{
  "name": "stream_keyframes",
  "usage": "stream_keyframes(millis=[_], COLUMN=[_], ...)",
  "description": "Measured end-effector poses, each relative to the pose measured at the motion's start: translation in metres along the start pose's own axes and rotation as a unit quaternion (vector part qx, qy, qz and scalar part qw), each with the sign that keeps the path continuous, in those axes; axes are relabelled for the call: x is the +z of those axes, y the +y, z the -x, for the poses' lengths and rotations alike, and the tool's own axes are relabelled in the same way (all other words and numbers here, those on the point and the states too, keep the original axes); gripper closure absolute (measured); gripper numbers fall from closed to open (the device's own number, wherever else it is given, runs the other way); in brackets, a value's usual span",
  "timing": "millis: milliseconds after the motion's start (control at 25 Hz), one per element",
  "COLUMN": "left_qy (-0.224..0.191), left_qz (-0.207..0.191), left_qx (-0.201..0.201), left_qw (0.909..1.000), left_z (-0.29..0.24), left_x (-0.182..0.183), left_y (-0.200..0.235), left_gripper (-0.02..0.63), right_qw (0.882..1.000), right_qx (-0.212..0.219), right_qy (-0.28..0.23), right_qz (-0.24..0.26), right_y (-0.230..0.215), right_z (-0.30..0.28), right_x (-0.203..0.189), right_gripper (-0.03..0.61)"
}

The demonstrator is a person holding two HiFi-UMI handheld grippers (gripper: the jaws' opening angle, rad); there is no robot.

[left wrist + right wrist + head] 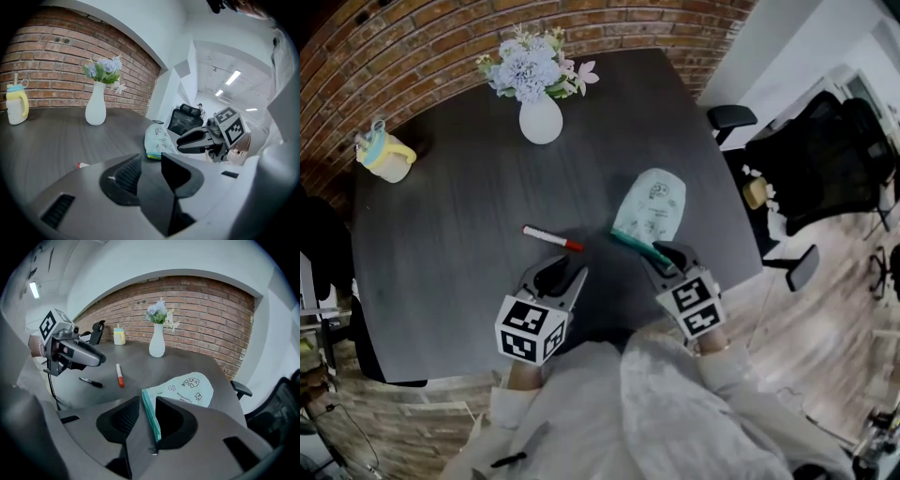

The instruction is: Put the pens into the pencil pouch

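Note:
The mint pencil pouch lies flat on the dark table, right of centre. My right gripper is shut on the pouch's teal zip edge, which runs between its jaws. A white marker with a red cap lies left of the pouch. In the right gripper view a black pen lies left of that marker. My left gripper hovers just short of the marker, shut and holding nothing. In the left gripper view only the marker's red end shows past the jaw.
A white vase of flowers stands at the back of the table. A yellow baby bottle is at the far left corner. Black office chairs stand to the right of the table. A brick wall runs behind it.

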State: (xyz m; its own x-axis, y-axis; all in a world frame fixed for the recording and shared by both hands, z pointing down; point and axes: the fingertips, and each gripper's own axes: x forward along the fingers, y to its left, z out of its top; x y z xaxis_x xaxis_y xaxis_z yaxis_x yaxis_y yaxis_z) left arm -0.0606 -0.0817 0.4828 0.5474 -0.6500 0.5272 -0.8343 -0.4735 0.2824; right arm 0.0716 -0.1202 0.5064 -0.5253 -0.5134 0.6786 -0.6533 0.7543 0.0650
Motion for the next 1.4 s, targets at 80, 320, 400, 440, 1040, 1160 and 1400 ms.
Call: stream_keyframes(millis=[80,320,400,440,1040,1160,1400], left_qy=[0.003,0.018,0.022,0.024,0.045,0.047,0.042], left_qz=[0.003,0.014,0.02,0.022,0.033,0.029,0.028], left_qx=[0.0,-0.004,-0.005,-0.006,0.001,0.006,0.009], left_qw=[1.0,0.9997,0.9996,0.9995,0.9984,0.9984,0.9987], left_z=[0.0,-0.003,-0.004,-0.005,-0.01,-0.009,-0.007], left_x=[-0.003,-0.017,-0.022,-0.024,-0.045,-0.049,-0.047], left_y=[0.003,0.004,0.005,0.005,0.018,0.019,0.02], left_gripper=[0.48,0.48,0.48,0.48,0.48,0.48,0.48], right_qw=[1.0,0.997,0.995,0.993,0.974,0.974,0.986], right_qx=[-0.001,0.0,0.0,0.0,-0.005,-0.004,0.016], right_qy=[0.016,0.06,0.078,0.087,0.151,0.152,0.134], right_qz=[0.011,0.046,0.064,0.076,0.169,0.166,0.099], right_y=[-0.001,-0.007,-0.008,-0.009,-0.014,-0.013,-0.013], right_z=[-0.004,-0.017,-0.021,-0.023,-0.048,-0.049,-0.042], right_x=[-0.005,-0.019,-0.023,-0.025,-0.048,-0.049,-0.042], right_gripper=[0.474,0.474,0.474,0.474,0.501,0.534,0.552])
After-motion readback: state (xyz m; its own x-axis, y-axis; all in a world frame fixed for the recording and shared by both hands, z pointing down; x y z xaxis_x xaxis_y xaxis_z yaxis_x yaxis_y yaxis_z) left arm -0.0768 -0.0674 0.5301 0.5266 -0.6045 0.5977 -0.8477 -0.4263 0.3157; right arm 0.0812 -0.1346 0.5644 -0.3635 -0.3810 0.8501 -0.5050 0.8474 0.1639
